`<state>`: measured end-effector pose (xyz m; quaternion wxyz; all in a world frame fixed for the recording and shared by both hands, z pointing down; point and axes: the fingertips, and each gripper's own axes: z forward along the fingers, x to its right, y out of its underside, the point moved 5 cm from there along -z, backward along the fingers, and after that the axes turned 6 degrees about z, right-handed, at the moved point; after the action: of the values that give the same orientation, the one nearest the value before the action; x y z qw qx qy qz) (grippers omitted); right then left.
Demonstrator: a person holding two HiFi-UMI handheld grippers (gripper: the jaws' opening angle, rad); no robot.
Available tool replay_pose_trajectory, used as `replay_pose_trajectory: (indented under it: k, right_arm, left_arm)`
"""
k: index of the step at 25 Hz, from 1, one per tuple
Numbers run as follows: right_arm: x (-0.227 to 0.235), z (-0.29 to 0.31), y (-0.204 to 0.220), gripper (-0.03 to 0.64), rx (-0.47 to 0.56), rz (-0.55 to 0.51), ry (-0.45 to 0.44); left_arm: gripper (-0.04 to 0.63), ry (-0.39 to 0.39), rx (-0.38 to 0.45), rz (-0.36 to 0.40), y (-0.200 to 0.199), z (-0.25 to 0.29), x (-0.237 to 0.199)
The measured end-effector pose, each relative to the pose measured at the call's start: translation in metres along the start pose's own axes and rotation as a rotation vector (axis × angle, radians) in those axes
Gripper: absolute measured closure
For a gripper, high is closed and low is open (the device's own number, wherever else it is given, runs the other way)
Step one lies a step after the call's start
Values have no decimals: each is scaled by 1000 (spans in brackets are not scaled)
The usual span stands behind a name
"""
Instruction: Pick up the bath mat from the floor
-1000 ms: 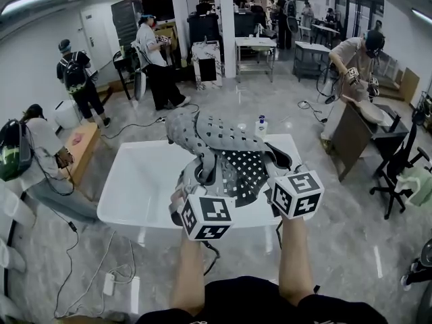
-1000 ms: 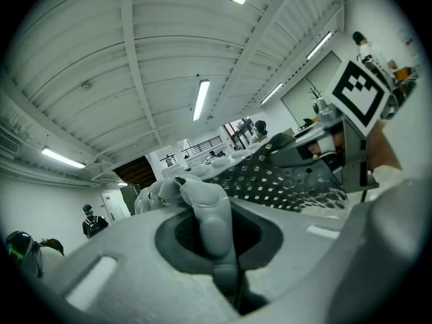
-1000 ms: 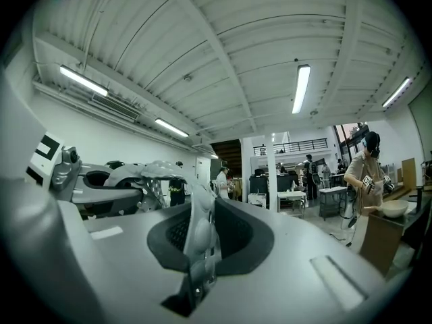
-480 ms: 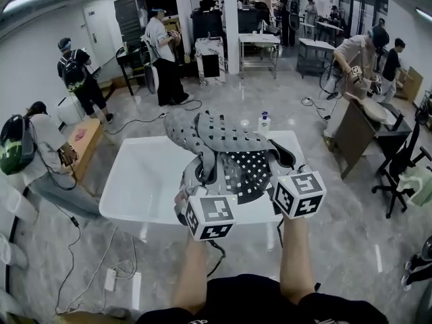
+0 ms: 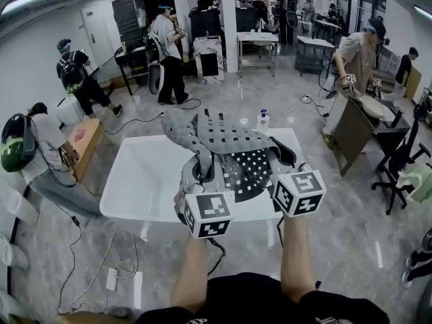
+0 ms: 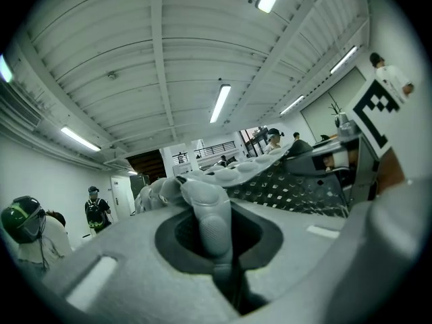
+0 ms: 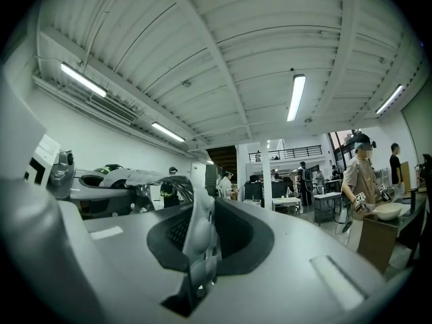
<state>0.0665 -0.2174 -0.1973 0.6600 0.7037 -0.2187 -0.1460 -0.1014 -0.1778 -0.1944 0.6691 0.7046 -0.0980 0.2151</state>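
Note:
The bath mat [image 5: 233,154] is grey, rubbery and full of holes. It hangs crumpled in the air over a white table [image 5: 145,181], held up at chest height. My left gripper [image 5: 196,175] is shut on its left edge, and a fold of the mat [image 6: 210,218] sits pinched between that gripper's [image 6: 219,265] jaws. My right gripper [image 5: 281,159] is shut on the right edge, where a thin strip of the mat [image 7: 201,231] is clamped in this gripper [image 7: 196,275]. Both marker cubes face me below the mat.
A spray bottle [image 5: 262,119] stands at the table's far edge. Cables [image 5: 94,275] lie on the floor at the left. A low wooden bench [image 5: 84,144] with a crouching person is left of the table, and an office chair [image 5: 398,171] is at the right. Several people stand farther back.
Both grippers keep the mat raised in nearly the same place. People in the background have shifted a little.

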Motion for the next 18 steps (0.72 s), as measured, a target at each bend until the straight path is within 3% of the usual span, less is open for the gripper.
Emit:
replay_pose_trajectory:
  k: [9, 18]
  right_arm:
    - [-7, -7, 2, 595, 10, -4, 39]
    - [-7, -16, 4, 594, 12, -35, 58]
  left_arm:
    - [572, 34, -15, -109, 8, -6, -3]
    - [572, 24, -40, -168, 15, -9, -1]
